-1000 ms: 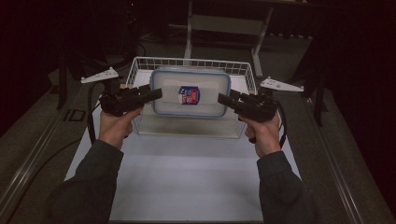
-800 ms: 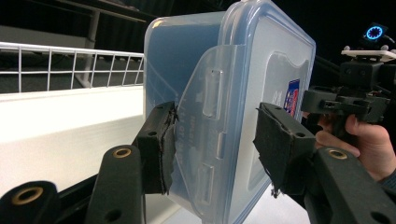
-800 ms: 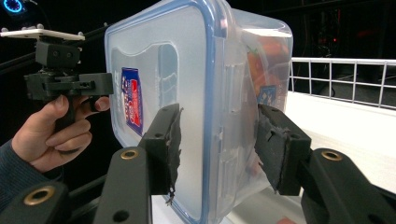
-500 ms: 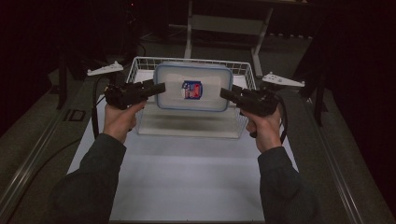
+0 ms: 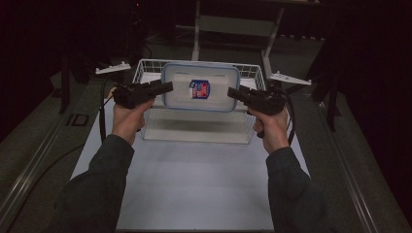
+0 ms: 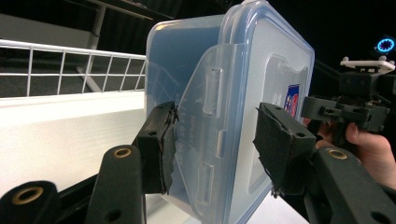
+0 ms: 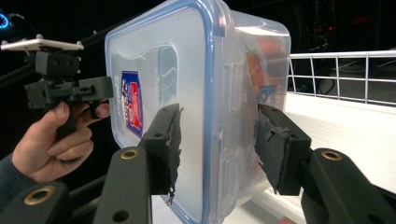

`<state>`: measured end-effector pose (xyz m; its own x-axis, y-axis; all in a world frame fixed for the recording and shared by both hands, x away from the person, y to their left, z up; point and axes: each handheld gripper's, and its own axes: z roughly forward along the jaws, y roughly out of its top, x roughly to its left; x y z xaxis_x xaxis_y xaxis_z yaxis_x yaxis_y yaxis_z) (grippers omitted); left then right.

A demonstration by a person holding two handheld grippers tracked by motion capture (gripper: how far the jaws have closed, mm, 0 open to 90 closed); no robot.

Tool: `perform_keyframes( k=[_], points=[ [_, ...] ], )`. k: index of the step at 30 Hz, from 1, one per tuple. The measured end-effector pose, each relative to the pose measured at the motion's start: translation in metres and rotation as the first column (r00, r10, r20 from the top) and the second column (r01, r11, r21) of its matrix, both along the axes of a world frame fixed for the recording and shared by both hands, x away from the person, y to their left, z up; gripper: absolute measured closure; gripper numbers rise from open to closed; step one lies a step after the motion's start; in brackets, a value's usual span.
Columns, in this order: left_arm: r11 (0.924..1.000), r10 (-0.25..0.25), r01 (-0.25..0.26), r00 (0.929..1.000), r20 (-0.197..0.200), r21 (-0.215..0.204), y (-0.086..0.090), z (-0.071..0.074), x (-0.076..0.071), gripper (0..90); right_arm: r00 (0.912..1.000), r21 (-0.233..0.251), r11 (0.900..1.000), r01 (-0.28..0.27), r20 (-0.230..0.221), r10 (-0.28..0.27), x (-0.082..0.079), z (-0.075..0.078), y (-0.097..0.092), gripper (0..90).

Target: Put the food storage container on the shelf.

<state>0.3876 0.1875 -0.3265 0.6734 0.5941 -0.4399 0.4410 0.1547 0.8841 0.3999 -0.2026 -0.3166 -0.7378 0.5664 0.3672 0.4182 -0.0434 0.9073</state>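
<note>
High view: the plastic container point(image 5: 200, 88), clear with a blue-rimmed lid, hangs over the white wire basket point(image 5: 250, 73) on the white table point(image 5: 194, 179), carried between left gripper point(image 5: 165, 88) and right gripper point(image 5: 232, 92).
Left gripper view: jaws clamp the container point(image 6: 233, 107) at its end, lid latch between the pads.
Right gripper view: jaws grip the container's point(image 7: 187, 93) opposite end; left gripper point(image 7: 100, 88) beyond.

The container point(image 5: 200, 88) is translucent, glossy plastic with a smooth blue-rimmed lid and a paper-like sticker point(image 5: 199, 89). The basket point(image 5: 145, 68) is white-coated wire. The gripper pads point(image 6: 166, 144) look rough, matt black foam. The table point(image 5: 194, 184) is matt white.
</note>
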Motion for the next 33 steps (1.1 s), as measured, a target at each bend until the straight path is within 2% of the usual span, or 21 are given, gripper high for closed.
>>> perform_keyframes(
  k=[5, 11, 19, 23, 28, 33],
  points=[
    [1.0000, 0.008, -0.008, 0.9998, -0.018, -0.001, 0.001, -0.004, 0.006, 49.0, 0.9998, 0.011, 0.9999, 0.004, -0.022, -0.004, 0.007, -0.005, 0.001, 51.6],
    [0.9996, 0.026, -0.026, 0.9975, -0.065, -0.005, 0.004, -0.014, 0.018, 48.8, 0.9975, 0.020, 0.9994, 0.028, -0.065, -0.027, 0.017, -0.014, 0.006, 51.6],
    [0.9988, 0.042, -0.044, 0.9963, -0.075, -0.022, 0.005, -0.014, 0.023, 48.6, 0.9956, 0.029, 0.9988, 0.040, -0.086, -0.038, 0.022, -0.017, 0.009, 51.5],
    [0.9966, 0.072, -0.075, 0.9935, -0.088, -0.033, 0.003, -0.014, 0.025, 48.2, 0.9934, 0.045, 0.9978, 0.049, -0.105, -0.044, 0.026, -0.017, 0.008, 51.2],
    [0.9933, 0.103, -0.107, 0.9910, -0.086, -0.044, 0.001, -0.015, 0.026, 48.3, 0.9916, 0.052, 0.9968, 0.060, -0.118, -0.053, 0.030, -0.017, 0.009, 50.9],
    [0.9925, 0.108, -0.113, 0.9907, -0.082, -0.048, 0.000, -0.016, 0.028, 48.3, 0.9920, 0.034, 0.9973, 0.064, -0.111, -0.060, 0.033, -0.015, 0.010, 50.3]
  ],
)
